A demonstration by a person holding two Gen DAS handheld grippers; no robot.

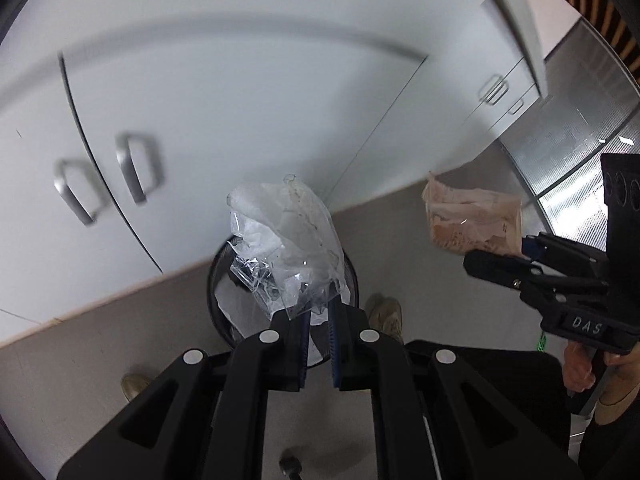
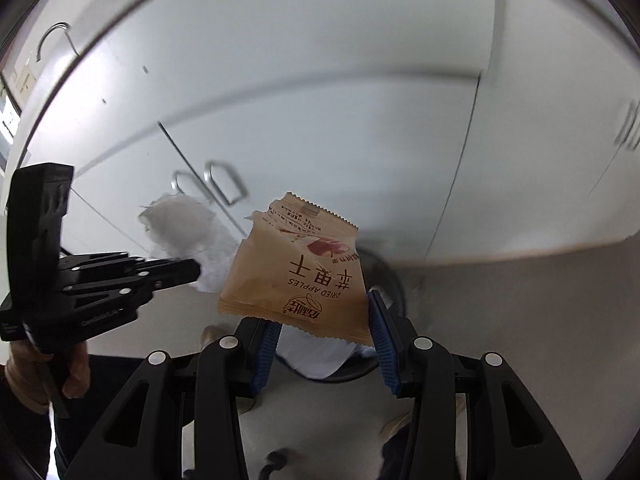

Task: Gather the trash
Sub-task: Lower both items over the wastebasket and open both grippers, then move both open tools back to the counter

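- My left gripper (image 1: 318, 320) is pinched nearly shut on the bottom edge of a clear plastic wrapper (image 1: 280, 236). The crumpled wrapper stands up past the blue pads (image 1: 334, 344).
- My right gripper (image 2: 324, 344) is about half open, and a tan dried-apple packet (image 2: 296, 276) sits between its fingers. The packet's right edge lies against the right pad (image 2: 384, 340); whether the left pad touches it I cannot tell.
- In the right view my left gripper (image 2: 176, 274) reaches in from the left, its wrapper (image 2: 188, 236) a pale blur beside the packet, and my hand (image 2: 48, 376) grips the handle below it.
- In the left view the right gripper (image 1: 496, 258) comes in from the right with the packet (image 1: 472, 220) at its tips.
- Just beyond and below both loads stands a round black bin (image 1: 352, 280) with a white liner, on a grey floor (image 1: 400, 232). The wrapper is over its mouth; the packet covers part of the bin (image 2: 396, 280) in the right view.
- My shoes (image 1: 386, 316) show on the floor near the bin.
- Farthest off are white cabinet doors (image 1: 240, 100) with metal handles (image 1: 136, 168), blurred.
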